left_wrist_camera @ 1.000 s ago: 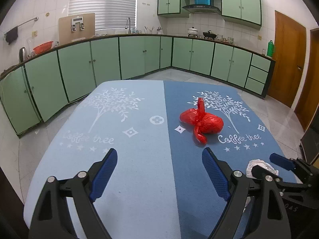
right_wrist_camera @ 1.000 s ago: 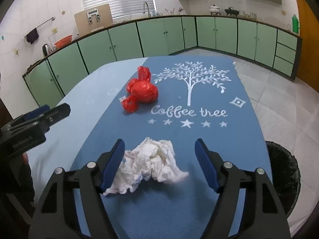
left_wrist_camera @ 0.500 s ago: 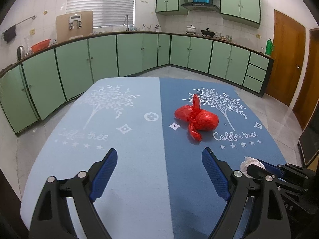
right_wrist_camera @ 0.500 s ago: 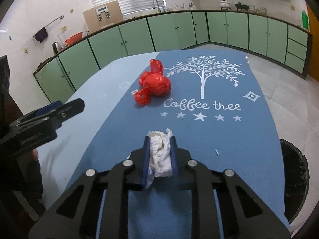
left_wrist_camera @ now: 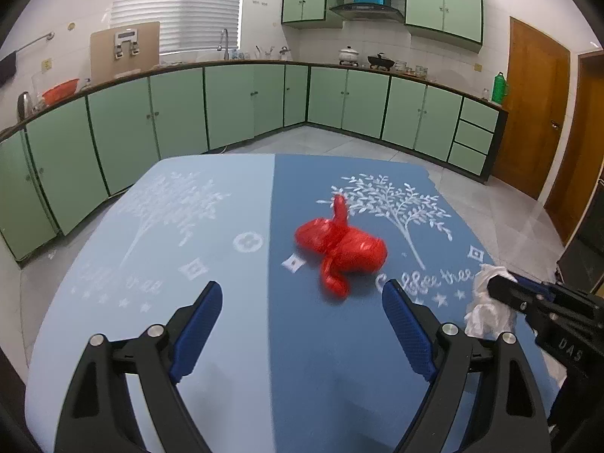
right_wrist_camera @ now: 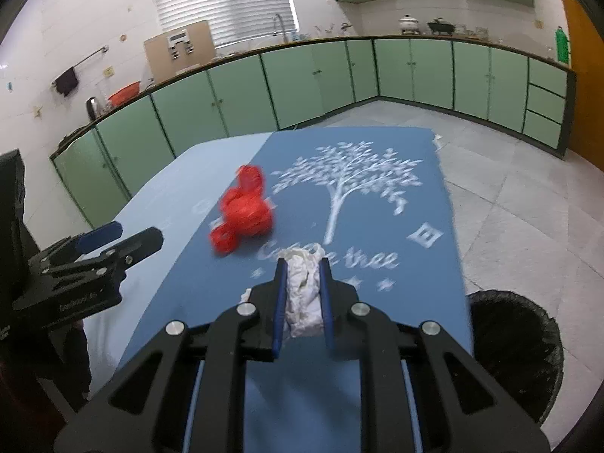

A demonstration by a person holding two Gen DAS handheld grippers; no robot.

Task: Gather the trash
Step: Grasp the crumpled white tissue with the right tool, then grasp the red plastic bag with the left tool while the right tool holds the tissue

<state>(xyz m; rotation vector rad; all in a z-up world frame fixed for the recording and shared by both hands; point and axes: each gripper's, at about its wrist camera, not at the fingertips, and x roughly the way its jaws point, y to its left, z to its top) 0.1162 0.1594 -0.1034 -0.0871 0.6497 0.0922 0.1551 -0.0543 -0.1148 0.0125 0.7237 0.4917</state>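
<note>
A knotted red plastic bag (left_wrist_camera: 339, 249) lies on the dark blue half of the tablecloth (left_wrist_camera: 151, 339). My left gripper (left_wrist_camera: 300, 294) stands open just short of it, nothing between its blue pads. In the right wrist view the red plastic bag (right_wrist_camera: 243, 213) sits ahead to the left. My right gripper (right_wrist_camera: 303, 264) is shut on a crumpled white tissue (right_wrist_camera: 304, 294), held slightly above the cloth. The left wrist view shows that tissue (left_wrist_camera: 487, 302) at the right edge, pinched in the right gripper (left_wrist_camera: 502, 287). The open left gripper (right_wrist_camera: 124, 234) shows at the left of the right wrist view.
A black-lined trash bin (right_wrist_camera: 517, 339) stands on the tiled floor beside the table's right edge. Green kitchen cabinets (left_wrist_camera: 241, 105) run along the far walls, and a wooden door (left_wrist_camera: 536, 113) is at the right.
My right gripper closed on the white tissue and lifted it off the cloth. My left gripper moved forward, nearer the red bag, and stayed open.
</note>
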